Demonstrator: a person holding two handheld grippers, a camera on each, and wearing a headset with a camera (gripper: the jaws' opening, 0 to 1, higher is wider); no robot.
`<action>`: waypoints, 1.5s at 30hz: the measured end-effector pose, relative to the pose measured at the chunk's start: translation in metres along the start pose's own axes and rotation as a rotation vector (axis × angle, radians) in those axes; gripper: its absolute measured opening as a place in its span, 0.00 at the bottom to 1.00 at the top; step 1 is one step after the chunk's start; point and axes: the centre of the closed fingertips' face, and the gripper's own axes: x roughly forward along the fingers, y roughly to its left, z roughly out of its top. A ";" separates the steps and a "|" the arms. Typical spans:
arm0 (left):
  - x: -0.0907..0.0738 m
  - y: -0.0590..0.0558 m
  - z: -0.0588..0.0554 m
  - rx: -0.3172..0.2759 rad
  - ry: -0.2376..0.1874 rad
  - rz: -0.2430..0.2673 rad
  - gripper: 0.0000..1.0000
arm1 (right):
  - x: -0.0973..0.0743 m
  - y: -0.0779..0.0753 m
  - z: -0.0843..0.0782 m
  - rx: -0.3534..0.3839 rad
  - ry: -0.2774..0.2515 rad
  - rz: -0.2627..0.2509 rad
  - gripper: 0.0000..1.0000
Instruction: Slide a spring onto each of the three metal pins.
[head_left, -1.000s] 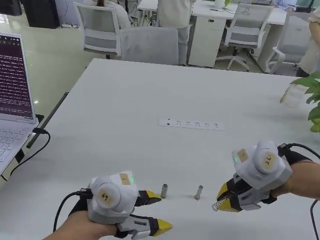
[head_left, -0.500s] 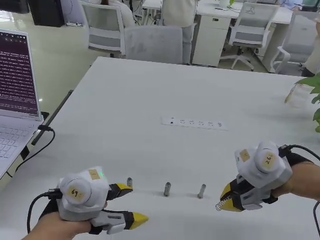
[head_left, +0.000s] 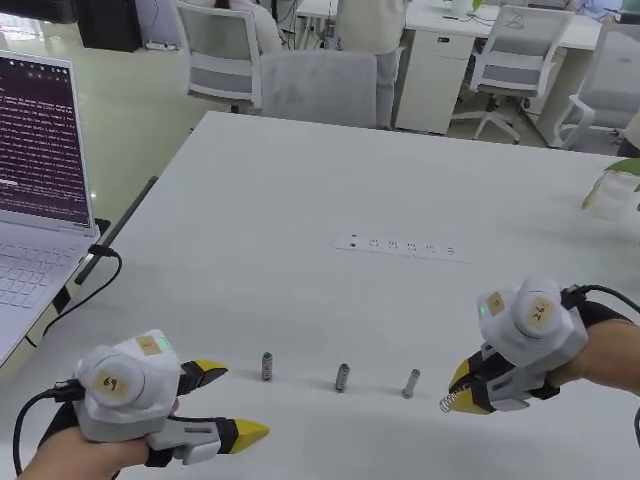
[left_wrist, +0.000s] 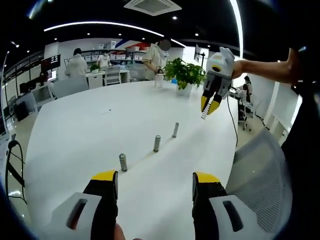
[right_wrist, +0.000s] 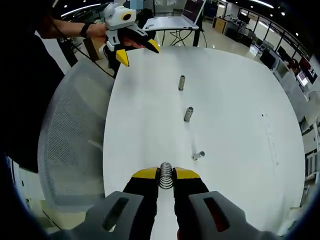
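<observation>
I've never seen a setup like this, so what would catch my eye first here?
Two hand-held grippers with yellow tips stand out at the near edge of the white table: the left gripper open, the right gripper pinching a small spring. Between them three short metal pins stand in a row; the left pin and middle pin look spring-wrapped, the right pin looks bare. An open laptop glows at the far left.

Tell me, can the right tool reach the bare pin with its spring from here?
Probably yes. The right tool, shut on the spring, hangs close beside the bare pin with bare table between them; the left tool is far off.
</observation>
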 end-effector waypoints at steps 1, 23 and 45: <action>-0.001 0.002 -0.002 -0.005 0.001 0.006 0.56 | 0.001 -0.002 -0.001 0.000 0.001 -0.002 0.08; -0.023 0.020 -0.025 -0.073 0.023 0.101 0.72 | 0.018 -0.048 -0.009 0.043 0.051 -0.079 0.08; -0.034 0.020 -0.034 -0.101 0.037 0.125 0.71 | 0.041 -0.068 0.000 0.011 0.078 -0.059 0.08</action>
